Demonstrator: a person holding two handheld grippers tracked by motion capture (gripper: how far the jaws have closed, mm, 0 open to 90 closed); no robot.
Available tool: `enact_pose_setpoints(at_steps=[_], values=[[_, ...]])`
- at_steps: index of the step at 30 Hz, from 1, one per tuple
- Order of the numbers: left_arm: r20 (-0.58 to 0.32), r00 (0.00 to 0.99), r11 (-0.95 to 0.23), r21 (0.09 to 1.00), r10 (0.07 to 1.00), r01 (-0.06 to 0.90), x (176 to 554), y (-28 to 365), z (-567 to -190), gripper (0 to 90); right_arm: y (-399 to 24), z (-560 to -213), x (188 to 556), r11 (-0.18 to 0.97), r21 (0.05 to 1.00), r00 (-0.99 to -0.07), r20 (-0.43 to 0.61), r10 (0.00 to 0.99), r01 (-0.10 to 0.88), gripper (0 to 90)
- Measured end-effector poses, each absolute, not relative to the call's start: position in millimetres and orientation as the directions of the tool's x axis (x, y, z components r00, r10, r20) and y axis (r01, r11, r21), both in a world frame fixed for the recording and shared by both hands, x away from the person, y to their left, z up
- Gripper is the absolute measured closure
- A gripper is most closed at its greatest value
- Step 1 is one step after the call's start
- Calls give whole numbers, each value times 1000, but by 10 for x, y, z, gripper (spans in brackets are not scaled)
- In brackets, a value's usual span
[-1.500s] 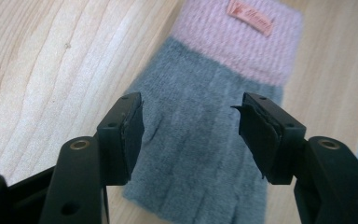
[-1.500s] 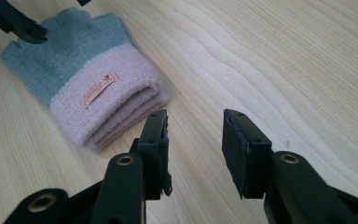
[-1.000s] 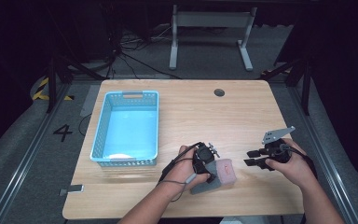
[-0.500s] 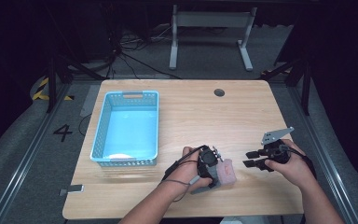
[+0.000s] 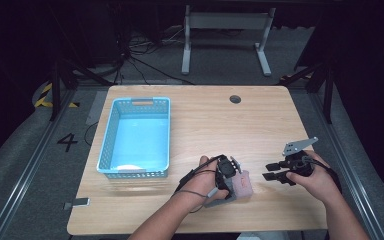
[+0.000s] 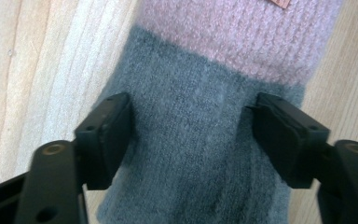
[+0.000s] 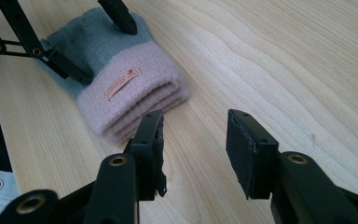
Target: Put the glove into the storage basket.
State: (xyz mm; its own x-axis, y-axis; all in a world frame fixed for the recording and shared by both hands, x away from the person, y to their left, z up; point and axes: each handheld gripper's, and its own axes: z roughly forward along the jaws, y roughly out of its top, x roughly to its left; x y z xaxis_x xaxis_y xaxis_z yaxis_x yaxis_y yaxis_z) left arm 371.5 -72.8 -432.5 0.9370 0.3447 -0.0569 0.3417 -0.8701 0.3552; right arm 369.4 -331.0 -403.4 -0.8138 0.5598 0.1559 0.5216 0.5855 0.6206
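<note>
A folded knit cloth [image 5: 240, 186], grey at one end and pink at the other, lies flat on the wooden worktop [image 5: 205, 120] toward 6 o'clock, close to the near edge; the left gripper [image 5: 228, 178] sits over its grey part with fingers [image 6: 106, 135] spread either side of the cloth, released, a pad next to each flank; whether they press the knit I cannot tell. In the right gripper view the pink end shows stacked folds and a small tan label [image 7: 122, 83]. The right gripper [image 5: 276, 171] hangs just beside the cloth at about 4 o'clock, apart from it, fingers [image 7: 249, 149] parted with only bare wood between them. A blue basket [image 5: 109, 142] stands at 9 o'clock, its near rim well apart from the cloth; a dark round hole [image 5: 235, 99] marks the worktop near 12 o'clock. Open wood stretches from the centre to the far and right edges; less room remains between the cloth and the near edge.
</note>
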Motion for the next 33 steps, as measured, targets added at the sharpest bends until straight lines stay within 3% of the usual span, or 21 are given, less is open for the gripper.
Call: enact_pose_setpoints(at_steps=[2, 7, 11, 33], values=[[-57, 935, -871, 347, 351, 348, 3728, -725, -4310, 349, -3319, -4036, 3689, 585, 618, -812, 159, 562, 525, 575], [-86, 926, -866, 331, 367, 374, 3743, -706, -4278, 583, -3323, -4042, 3678, 587, 615, -812, 159, 562, 527, 571], [-97, 916, -855, 332, 389, 398, 3743, -704, -4272, 671, -3330, -4041, 3672, 585, 615, -810, 162, 563, 530, 571], [-128, 900, -807, 404, 417, 431, 3764, -409, -3810, 701, -3362, -4036, 3708, 578, 619, -806, 161, 569, 532, 567]])
